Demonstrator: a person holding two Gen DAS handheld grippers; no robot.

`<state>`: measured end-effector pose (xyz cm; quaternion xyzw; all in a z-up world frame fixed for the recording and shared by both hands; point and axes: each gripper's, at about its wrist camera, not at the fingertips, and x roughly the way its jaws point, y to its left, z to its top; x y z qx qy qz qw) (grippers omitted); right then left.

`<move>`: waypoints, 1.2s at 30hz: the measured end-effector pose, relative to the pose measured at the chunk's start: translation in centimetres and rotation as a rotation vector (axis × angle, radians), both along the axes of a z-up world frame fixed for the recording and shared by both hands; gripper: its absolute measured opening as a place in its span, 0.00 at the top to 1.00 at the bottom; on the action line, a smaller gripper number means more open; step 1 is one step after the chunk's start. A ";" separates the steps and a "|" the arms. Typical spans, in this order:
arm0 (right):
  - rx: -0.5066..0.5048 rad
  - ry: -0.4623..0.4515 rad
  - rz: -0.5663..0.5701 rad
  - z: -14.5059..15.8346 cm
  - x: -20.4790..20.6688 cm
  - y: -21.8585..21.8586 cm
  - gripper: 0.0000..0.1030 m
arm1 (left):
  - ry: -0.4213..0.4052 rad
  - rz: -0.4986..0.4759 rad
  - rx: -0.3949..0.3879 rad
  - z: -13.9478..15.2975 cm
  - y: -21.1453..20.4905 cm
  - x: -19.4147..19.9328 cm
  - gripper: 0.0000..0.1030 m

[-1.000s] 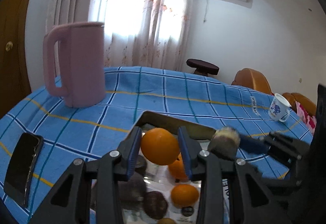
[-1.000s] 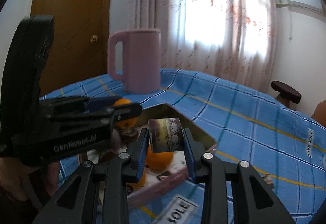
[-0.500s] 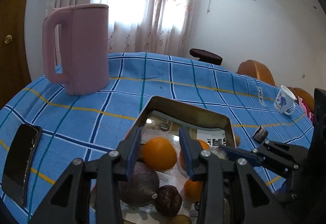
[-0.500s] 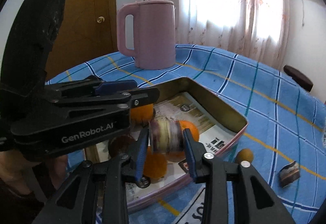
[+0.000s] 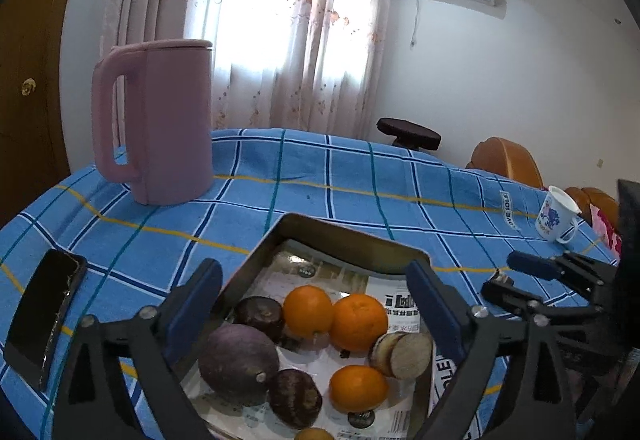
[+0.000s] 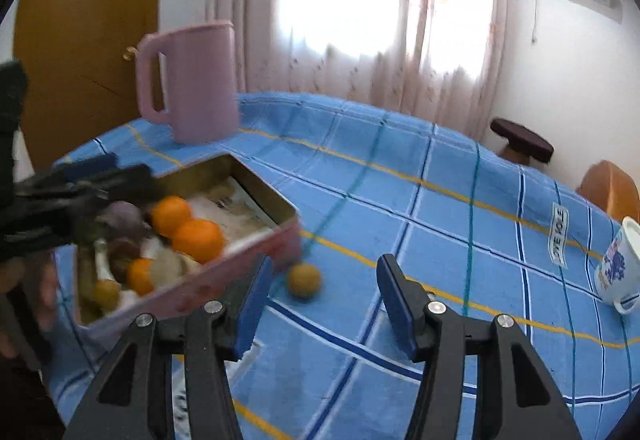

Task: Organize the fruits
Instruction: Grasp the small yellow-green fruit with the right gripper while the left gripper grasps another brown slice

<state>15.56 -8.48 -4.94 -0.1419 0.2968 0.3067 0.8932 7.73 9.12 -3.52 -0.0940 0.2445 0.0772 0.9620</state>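
Orange and purple fruits (image 5: 308, 310) are sitting in the tin (image 5: 352, 244), lower centre of the left view. Left gripper (image 5: 316, 304) is opening wide over them, gripping nothing. Right gripper (image 6: 320, 298) is opening too, empty. Risk, likely: the small fruit (image 6: 304, 280) beside the tin could roll if nudged. Only the right view is showing that stray fruit.

Both claws let go, leaving the orange (image 5: 308, 306) and sliced fruit (image 5: 401, 354) in the tin (image 5: 352, 244).
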 end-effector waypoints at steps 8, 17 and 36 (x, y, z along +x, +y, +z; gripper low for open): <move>-0.121 0.078 0.049 -2.6 2.3 3.4 0.46 | -0.011 0.014 0.011 0.5 0.0 0.0 0.02; -0.080 0.134 0.049 -3.0 3.1 3.3 0.72 | -0.012 0.005 0.008 0.8 -0.3 0.0 0.02; 0.066 0.040 -0.403 -0.5 4.4 -14.2 0.72 | 0.179 -0.330 0.097 -1.5 -16.0 8.1 0.02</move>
